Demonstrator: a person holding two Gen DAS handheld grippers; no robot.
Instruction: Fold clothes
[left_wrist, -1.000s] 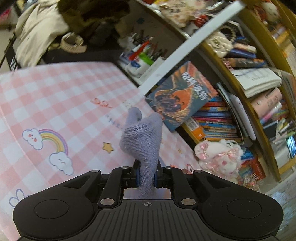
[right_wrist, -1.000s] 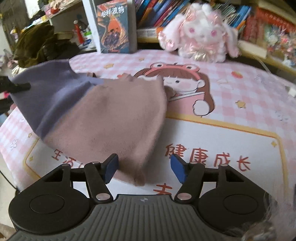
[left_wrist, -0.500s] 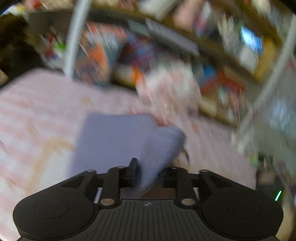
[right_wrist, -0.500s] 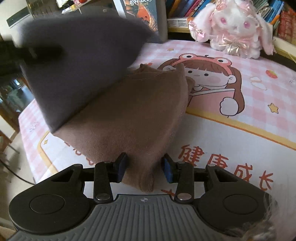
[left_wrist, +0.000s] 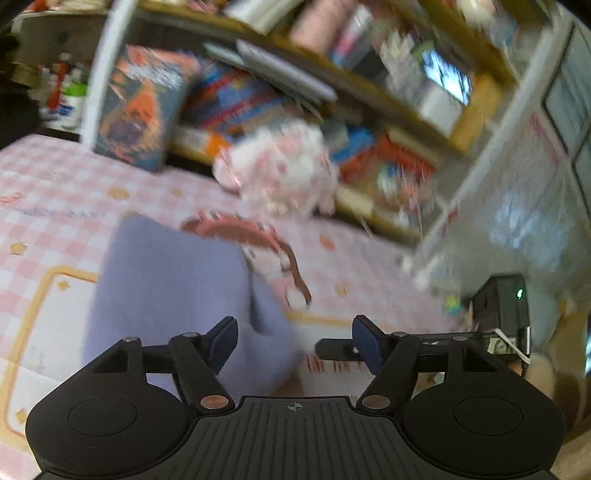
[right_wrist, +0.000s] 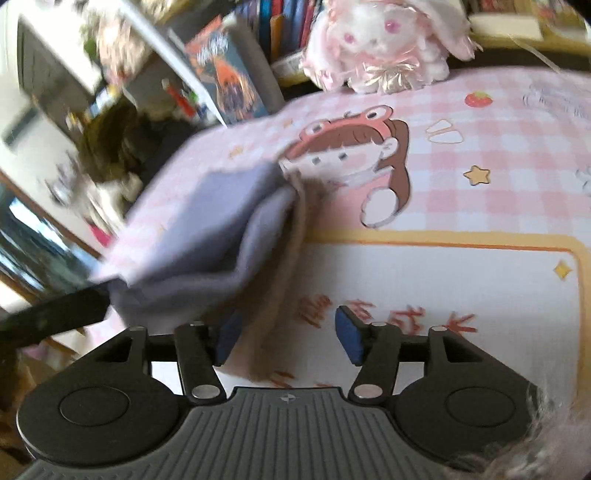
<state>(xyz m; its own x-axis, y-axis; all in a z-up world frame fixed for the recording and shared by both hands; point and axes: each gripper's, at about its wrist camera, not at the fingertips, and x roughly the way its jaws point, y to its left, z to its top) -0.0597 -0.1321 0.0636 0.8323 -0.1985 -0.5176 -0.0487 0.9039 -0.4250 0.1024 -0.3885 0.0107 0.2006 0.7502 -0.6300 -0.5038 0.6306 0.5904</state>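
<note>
Both the left gripper (left_wrist: 293, 341) and right gripper (right_wrist: 286, 334) stand released with nothing between their 2 jaws, while the soft, light folded garment (right_wrist: 207, 236), lying limp on the pink mat (right_wrist: 461, 184), is best pinched at a corner edge.

Garment (left_wrist: 173, 291): lavender-grey outer face, centre-left of the left wrist view; in the right wrist view (right_wrist: 207, 236) a tan-brown layer shows along its right edge.

Table cover (right_wrist: 480, 155): pink-and-white check, with yellow stars, a red strawberry at upper right, and a cartoon girl with brown hair and a pink frog hat. Its lower area is a white panel with a yellow-orange border and red-orange characters.

Plush toy (right_wrist: 384, 44): white and pale pink, pink eyes, at the top of the right wrist view.

Book (left_wrist: 142, 110): blue-grey cover with orange artwork, upper left of the left wrist view.

Left gripper (left_wrist: 295, 341) and right gripper (right_wrist: 288, 336): black bodies, blue finger pads.
</note>
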